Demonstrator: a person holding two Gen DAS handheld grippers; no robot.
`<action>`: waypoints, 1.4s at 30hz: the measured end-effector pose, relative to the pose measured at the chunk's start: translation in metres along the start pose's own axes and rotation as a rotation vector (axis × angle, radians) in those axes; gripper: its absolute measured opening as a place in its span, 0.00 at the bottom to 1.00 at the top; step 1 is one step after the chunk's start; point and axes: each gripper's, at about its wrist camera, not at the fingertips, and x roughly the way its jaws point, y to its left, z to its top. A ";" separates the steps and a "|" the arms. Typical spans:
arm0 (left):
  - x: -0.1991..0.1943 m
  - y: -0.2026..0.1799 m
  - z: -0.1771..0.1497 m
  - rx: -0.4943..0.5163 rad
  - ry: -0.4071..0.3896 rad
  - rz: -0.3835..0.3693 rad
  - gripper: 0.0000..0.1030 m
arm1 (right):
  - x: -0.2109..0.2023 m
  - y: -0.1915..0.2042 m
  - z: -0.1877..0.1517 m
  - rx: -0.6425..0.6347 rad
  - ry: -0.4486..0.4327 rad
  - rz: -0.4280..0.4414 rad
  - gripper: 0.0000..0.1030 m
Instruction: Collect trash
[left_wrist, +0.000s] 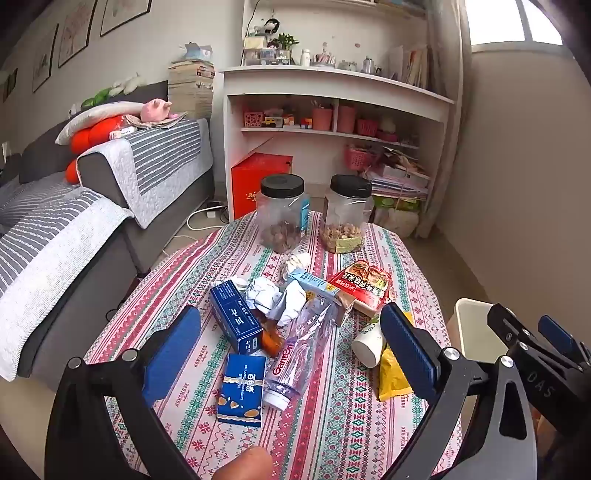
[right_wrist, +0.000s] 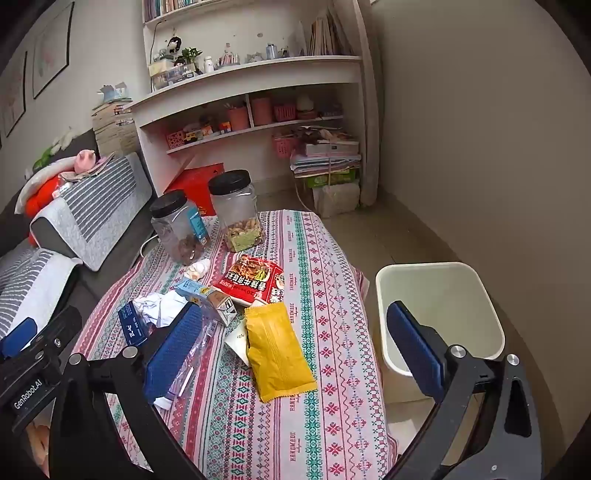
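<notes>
Yellow packet (right_wrist: 279, 354) near bench right edge, long axis pointing away, between spread, empty right fingers (right_wrist: 173, 350); left fingers (left_wrist: 171, 354) likewise released.

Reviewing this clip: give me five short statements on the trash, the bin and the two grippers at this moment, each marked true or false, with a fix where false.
1. Both jars wear black lids. True.
2. The left gripper is shut on the clear plastic bottle. False: its fingers are spread wide and nothing is gripped.
3. The white bin stands on the table. False: it stands on the floor beside the table's right edge.
4. The yellow packet lies flat on the tablecloth. True.
5. The right gripper holds the red food pouch. False: it is open and empty, and the pouch lies on the table near the jars.
</notes>
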 end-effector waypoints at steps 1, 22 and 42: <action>0.000 0.000 0.000 0.000 0.000 0.002 0.92 | -0.001 0.000 0.000 0.000 0.000 0.000 0.93; -0.009 -0.002 0.005 -0.003 -0.022 -0.018 0.92 | -0.017 0.011 0.003 -0.059 -0.082 -0.014 0.93; -0.007 0.001 0.004 -0.007 -0.019 -0.017 0.92 | -0.017 0.009 0.001 -0.058 -0.087 -0.012 0.93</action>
